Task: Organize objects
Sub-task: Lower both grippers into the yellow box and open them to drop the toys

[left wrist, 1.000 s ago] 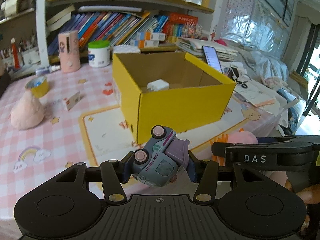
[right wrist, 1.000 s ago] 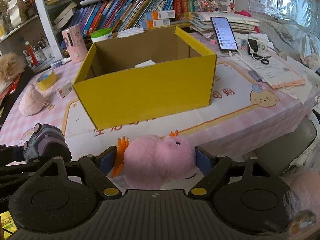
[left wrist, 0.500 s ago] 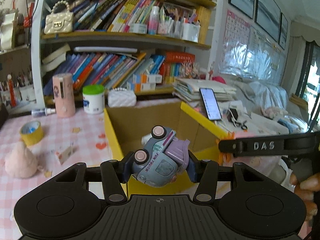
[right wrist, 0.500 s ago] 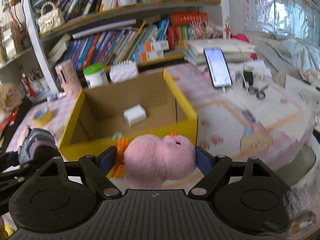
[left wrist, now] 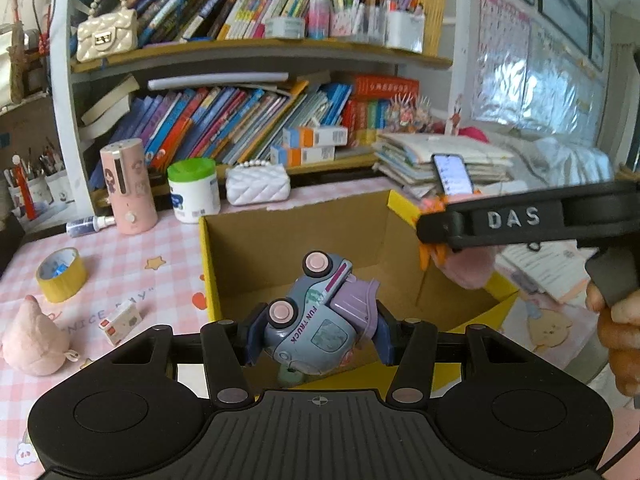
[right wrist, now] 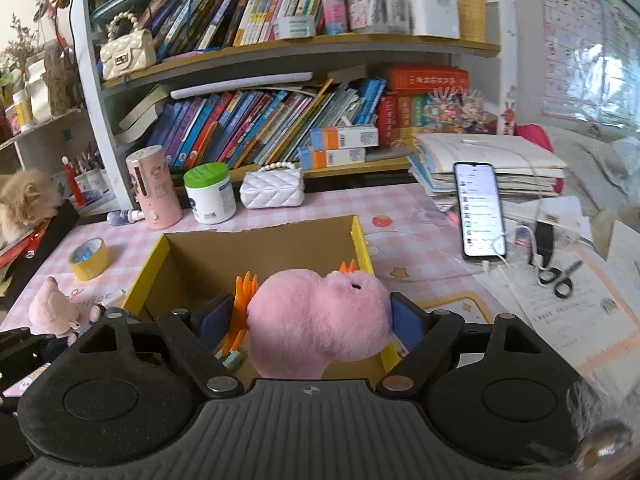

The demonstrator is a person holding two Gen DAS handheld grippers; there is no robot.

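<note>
Grey toy truck (left wrist: 316, 320) clamped in left gripper (left wrist: 316, 330), pink plush (right wrist: 320, 320) clamped in right gripper (right wrist: 310, 320), both above yellow box (right wrist: 360, 236)

Open-topped yellow box (right wrist: 362, 240), clear above, walls around

You get bright daylight from the far right, glare washing that side, fisheye bending the edges, slight blur.

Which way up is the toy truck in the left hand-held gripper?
Tipped on its side: the toy truck is clamped in the left hand-held gripper, both visible wheels facing the camera, above the open yellow box.
</note>
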